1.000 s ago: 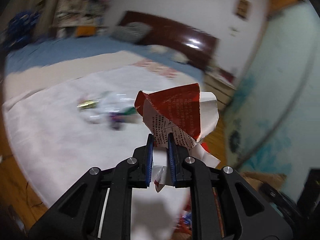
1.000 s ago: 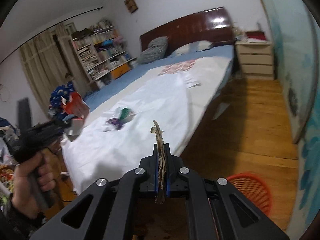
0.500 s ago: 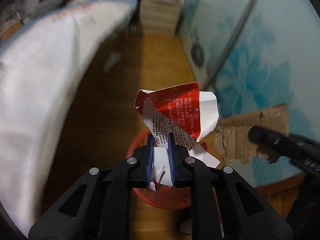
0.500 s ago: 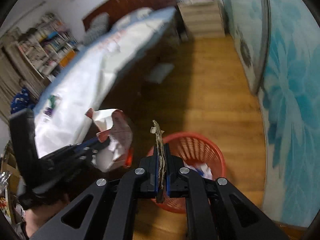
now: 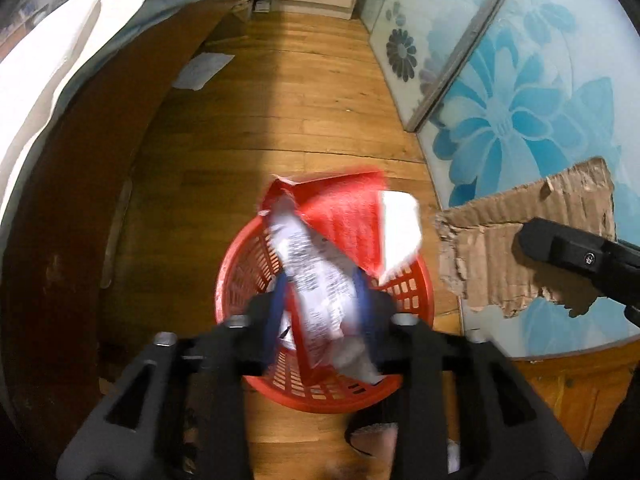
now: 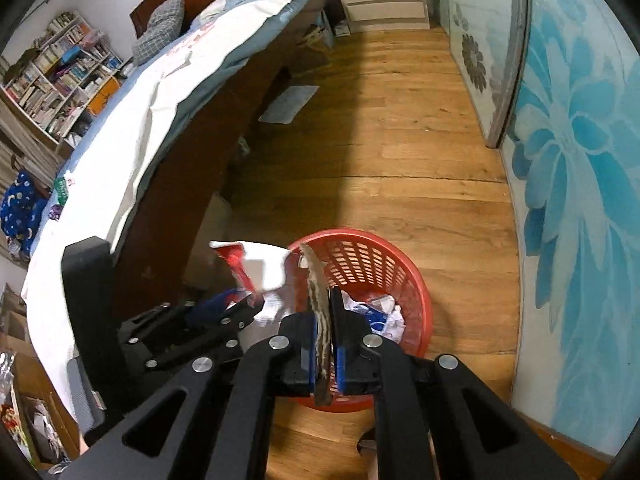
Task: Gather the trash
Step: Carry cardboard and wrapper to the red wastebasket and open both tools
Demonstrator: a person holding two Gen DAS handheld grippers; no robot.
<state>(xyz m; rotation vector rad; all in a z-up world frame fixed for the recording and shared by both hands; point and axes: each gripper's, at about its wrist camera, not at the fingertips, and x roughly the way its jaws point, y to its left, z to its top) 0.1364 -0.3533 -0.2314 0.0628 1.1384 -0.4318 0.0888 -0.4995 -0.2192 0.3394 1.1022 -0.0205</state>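
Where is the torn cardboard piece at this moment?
The torn cardboard piece is between the right gripper fingers, beside the red basket in the left wrist view, in front of the blue floral panel.

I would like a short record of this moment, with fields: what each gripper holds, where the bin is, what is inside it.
left gripper: jaws apart, red and white wrapper between them, above the bin
right gripper: shut on cardboard piece
bin: red basket on the wooden floor, beside the bed
bin contents: crumpled paper
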